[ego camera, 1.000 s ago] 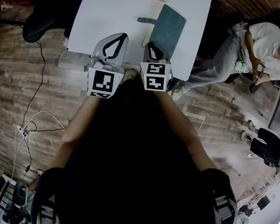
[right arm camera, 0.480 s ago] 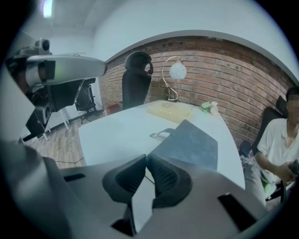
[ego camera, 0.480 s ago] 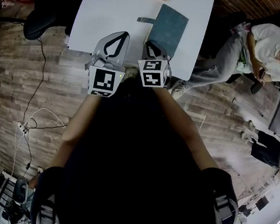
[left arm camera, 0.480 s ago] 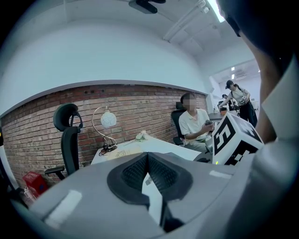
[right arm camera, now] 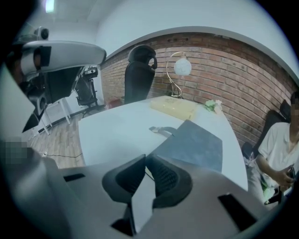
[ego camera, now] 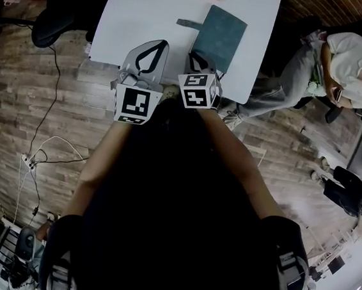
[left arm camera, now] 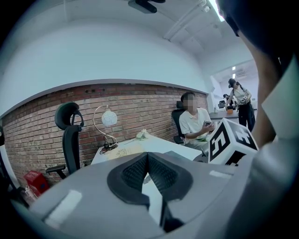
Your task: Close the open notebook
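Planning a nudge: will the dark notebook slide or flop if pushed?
The notebook lies flat on the smooth white table, so it probably slides rather than tips. Its cover looks flat and even, likely fairly stiff. The loose strap probably flops.

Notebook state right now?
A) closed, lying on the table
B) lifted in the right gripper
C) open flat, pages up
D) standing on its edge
A: the notebook lies flat on the white table with its dark cover facing up.

brick wall, wood-plank floor, white table, black office chair, globe lamp
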The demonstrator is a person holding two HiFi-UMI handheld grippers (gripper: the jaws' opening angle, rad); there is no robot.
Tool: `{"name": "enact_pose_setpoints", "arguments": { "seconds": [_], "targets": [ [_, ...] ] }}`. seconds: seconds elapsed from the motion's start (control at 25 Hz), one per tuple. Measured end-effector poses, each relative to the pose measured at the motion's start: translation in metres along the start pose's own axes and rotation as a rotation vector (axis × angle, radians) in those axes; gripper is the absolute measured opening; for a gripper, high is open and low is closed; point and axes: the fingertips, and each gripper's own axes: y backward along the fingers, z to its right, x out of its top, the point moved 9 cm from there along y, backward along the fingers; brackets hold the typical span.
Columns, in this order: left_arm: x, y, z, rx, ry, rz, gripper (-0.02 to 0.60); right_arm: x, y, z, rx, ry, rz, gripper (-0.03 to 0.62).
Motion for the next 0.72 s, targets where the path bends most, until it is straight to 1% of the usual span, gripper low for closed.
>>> {"name": "enact_pose_setpoints", "arguments": {
  "seconds": [0.6, 0.72],
  "targets": [
    [-0.0029, 0.0022, 0.0018, 0.011, 0.004, -0.013, 0.006, -0.0050, -0.0113, -0.0012, 0.022, 0.005, -0.061, 0.043],
    [-0.0033, 0.0028, 0.0020, 0.011, 0.005, -0.014, 0.006, -0.0052, -0.0111, -0.0013, 0.045, -0.013, -0.061, 0.066]
  ]
}}
